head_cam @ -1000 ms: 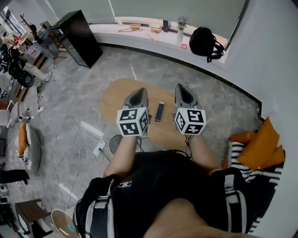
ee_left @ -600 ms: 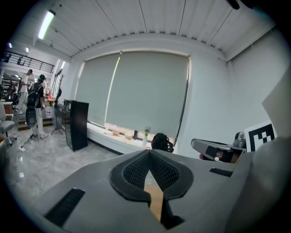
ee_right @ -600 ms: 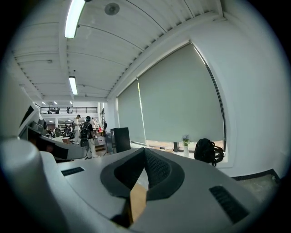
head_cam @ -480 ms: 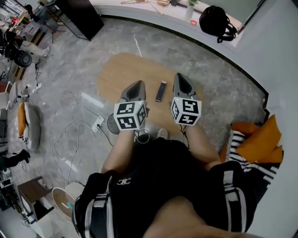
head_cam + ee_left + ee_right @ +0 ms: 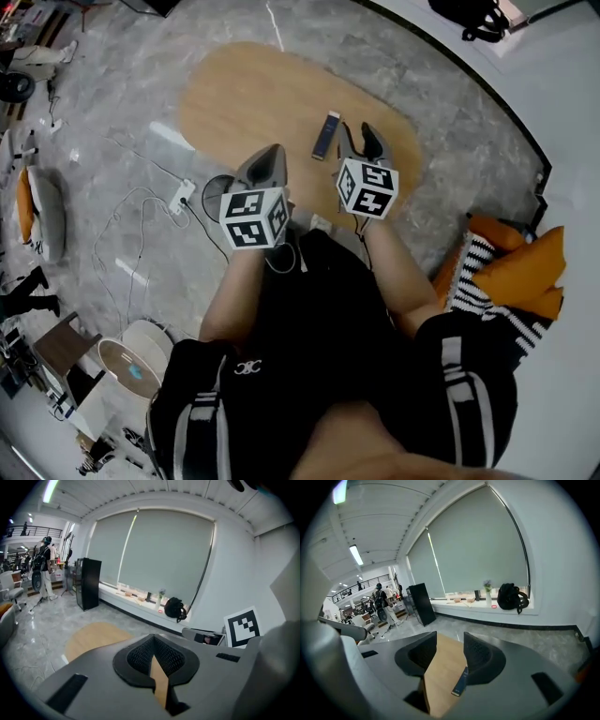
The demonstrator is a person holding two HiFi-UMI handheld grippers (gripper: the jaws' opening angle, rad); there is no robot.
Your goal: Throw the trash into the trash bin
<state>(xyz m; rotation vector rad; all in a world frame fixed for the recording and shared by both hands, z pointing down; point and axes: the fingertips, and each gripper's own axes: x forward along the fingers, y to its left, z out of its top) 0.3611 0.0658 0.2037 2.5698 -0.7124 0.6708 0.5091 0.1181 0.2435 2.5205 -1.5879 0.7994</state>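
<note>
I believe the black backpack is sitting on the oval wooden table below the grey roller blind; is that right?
Not quite: the black backpack sits on the white window ledge below the grey roller blind, not on the oval wooden table. The right gripper view shows this.

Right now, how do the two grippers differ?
The left gripper's jaws are together. The right gripper's stand apart, having just been opening, with nothing held. The right gripper is nearer the slim dark object than the left gripper. Both are empty.
</note>
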